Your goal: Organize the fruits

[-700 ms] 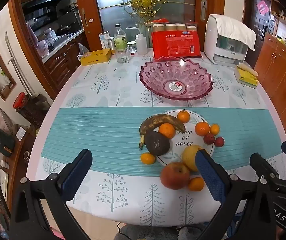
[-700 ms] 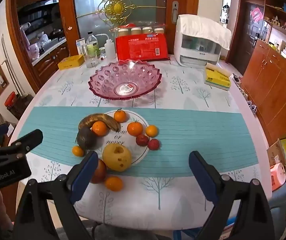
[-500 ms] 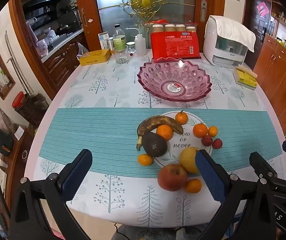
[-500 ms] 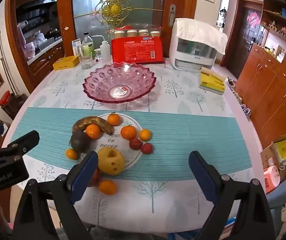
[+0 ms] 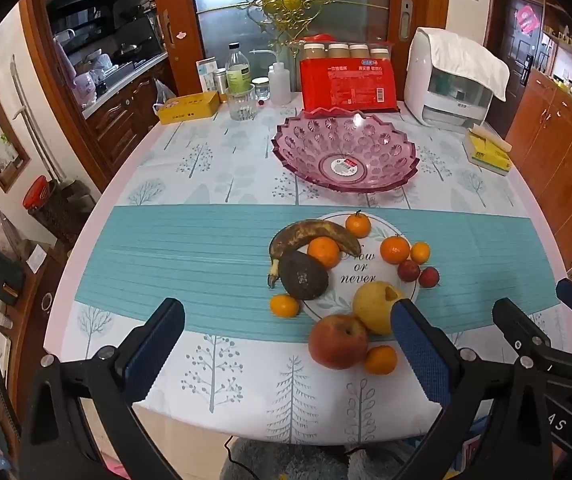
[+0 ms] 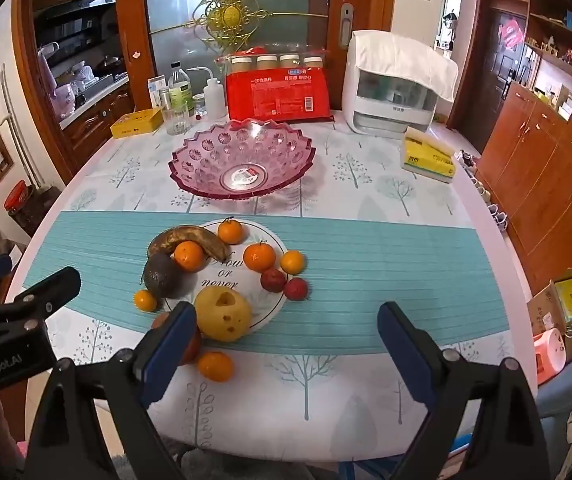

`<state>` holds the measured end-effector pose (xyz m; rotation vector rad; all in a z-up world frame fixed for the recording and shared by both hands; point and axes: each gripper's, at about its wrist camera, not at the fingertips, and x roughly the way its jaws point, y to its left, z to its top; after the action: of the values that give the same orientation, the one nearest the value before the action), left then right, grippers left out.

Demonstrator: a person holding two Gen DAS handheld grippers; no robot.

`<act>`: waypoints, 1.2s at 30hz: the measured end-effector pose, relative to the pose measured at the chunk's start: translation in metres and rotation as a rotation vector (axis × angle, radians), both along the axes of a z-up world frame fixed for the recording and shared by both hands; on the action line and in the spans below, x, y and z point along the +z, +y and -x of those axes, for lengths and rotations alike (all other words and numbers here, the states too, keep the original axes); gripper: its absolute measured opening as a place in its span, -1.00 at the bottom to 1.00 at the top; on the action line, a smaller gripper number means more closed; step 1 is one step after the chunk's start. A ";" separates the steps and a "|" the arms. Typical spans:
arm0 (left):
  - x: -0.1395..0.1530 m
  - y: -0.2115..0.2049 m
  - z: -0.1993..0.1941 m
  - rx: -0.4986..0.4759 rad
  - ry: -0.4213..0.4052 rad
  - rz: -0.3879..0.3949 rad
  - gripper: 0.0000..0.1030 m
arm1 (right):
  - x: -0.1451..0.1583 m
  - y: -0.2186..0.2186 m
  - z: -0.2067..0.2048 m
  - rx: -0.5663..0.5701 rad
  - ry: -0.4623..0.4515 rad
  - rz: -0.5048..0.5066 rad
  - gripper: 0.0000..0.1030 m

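Fruit lies loose on the table's teal runner: a brown banana (image 5: pixel 312 232), a dark avocado (image 5: pixel 303 275), a yellow pear (image 5: pixel 375 306), a red apple (image 5: pixel 338 341), two small red fruits (image 5: pixel 409 270) and several tangerines (image 5: pixel 324 251). Behind them stands an empty pink glass bowl (image 5: pixel 345 154). My left gripper (image 5: pixel 286 344) hovers open over the near table edge, holding nothing, with the apple between its fingers' lines. My right gripper (image 6: pixel 286 340) is open too, its left finger in front of the apple (image 6: pixel 190 342), the pear (image 6: pixel 224 314) just beyond.
At the back stand a red packet (image 5: pixel 348 84), a white appliance (image 5: pixel 452 80), bottles and a glass (image 5: pixel 242 102), and a yellow tin (image 5: pixel 188 107). A yellow pack (image 5: pixel 486 152) lies at the right edge. Wooden cabinets (image 6: pixel 546 184) flank the right side.
Both grippers have drawn back and up a little from the table, so the fruit sits slightly further off in both views. Jaws stay wide; no fruit has moved.
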<state>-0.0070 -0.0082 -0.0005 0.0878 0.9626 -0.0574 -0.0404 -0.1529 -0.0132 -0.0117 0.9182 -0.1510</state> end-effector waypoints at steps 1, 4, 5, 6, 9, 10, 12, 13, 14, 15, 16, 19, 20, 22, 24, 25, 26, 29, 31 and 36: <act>-0.002 0.005 0.007 0.006 -0.002 0.009 0.99 | -0.001 0.000 0.000 0.002 0.003 -0.006 0.80; -0.003 0.006 0.013 0.013 -0.002 0.018 0.99 | -0.004 0.001 0.002 0.010 0.014 -0.021 0.80; -0.004 0.007 0.014 0.012 -0.003 0.021 0.99 | -0.004 0.002 0.003 0.013 0.014 -0.025 0.80; -0.004 0.007 0.015 0.008 -0.003 0.022 0.99 | -0.004 0.003 0.004 0.015 0.013 -0.026 0.80; -0.004 0.007 0.016 -0.002 -0.002 0.019 0.99 | -0.004 0.004 0.004 0.016 0.009 -0.031 0.80; -0.004 0.008 0.015 -0.006 -0.002 0.019 0.99 | -0.004 0.005 0.004 0.016 0.009 -0.032 0.80; -0.003 0.010 0.011 -0.012 0.001 0.020 0.99 | -0.005 0.008 0.002 0.011 0.015 -0.029 0.80; -0.003 0.011 0.009 -0.013 0.003 0.022 0.99 | -0.005 0.008 0.001 0.010 0.018 -0.031 0.80; -0.002 0.013 0.007 -0.014 0.004 0.026 0.99 | -0.005 0.010 0.000 0.010 0.023 -0.031 0.80; -0.001 0.014 0.005 -0.017 0.004 0.029 0.99 | -0.005 0.011 -0.001 0.008 0.027 -0.030 0.80; -0.002 0.015 0.005 -0.018 0.000 0.031 0.99 | -0.005 0.012 -0.001 0.005 0.026 -0.028 0.80; -0.003 0.016 0.003 -0.024 0.002 0.031 0.99 | -0.003 0.016 -0.001 0.003 0.009 -0.013 0.81; -0.003 0.017 0.002 -0.025 0.006 0.035 0.99 | -0.002 0.017 -0.001 -0.001 0.006 -0.007 0.81; -0.003 0.019 0.000 -0.030 0.011 0.041 0.99 | -0.003 0.018 0.000 -0.005 0.011 -0.015 0.81; -0.005 0.020 -0.001 -0.034 0.012 0.046 0.99 | -0.004 0.020 0.001 -0.007 0.014 -0.017 0.81; -0.006 0.021 -0.001 -0.036 0.012 0.048 0.99 | -0.004 0.021 0.002 -0.010 0.013 -0.007 0.81; -0.006 0.021 -0.001 -0.039 0.013 0.052 0.98 | -0.003 0.022 0.002 -0.013 0.012 0.003 0.81; -0.009 0.023 0.000 -0.049 0.011 0.061 0.99 | -0.001 0.024 0.005 -0.021 0.008 0.015 0.81; -0.009 0.023 0.000 -0.054 0.008 0.063 0.99 | -0.001 0.025 0.007 -0.026 0.007 0.020 0.80; -0.010 0.027 0.003 -0.056 -0.001 0.057 0.98 | 0.000 0.027 0.008 -0.028 0.007 0.012 0.81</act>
<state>-0.0097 0.0185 -0.0102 0.0628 0.9569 -0.1363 -0.0487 -0.1257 -0.0132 -0.0106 0.9251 -0.1825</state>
